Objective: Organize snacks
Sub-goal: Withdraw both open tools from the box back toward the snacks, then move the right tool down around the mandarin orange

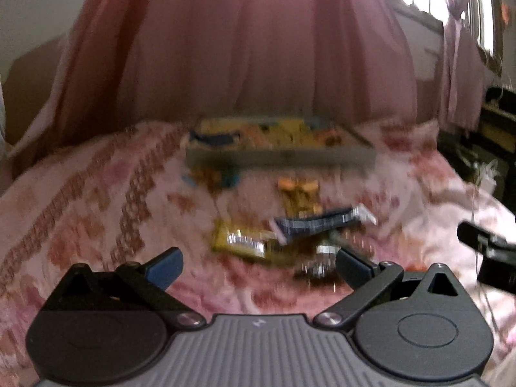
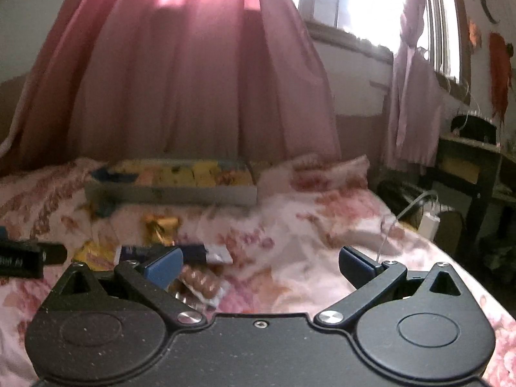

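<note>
Now both my left hand-held gripper (image 1: 259,266) and right hand-held gripper (image 2: 259,266) hang released; crinkly dark-blue foil snack packet (image 1: 317,222) may slip on soft floral bedspread (image 1: 96,193).

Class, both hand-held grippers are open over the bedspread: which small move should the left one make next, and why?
Probably ease the left hand-held gripper forward and down onto the yellow snack packet. Its jaws are open and empty, the packet lies loose on the floral bedspread just ahead, and the grey tray behind already holds other snacks.
</note>
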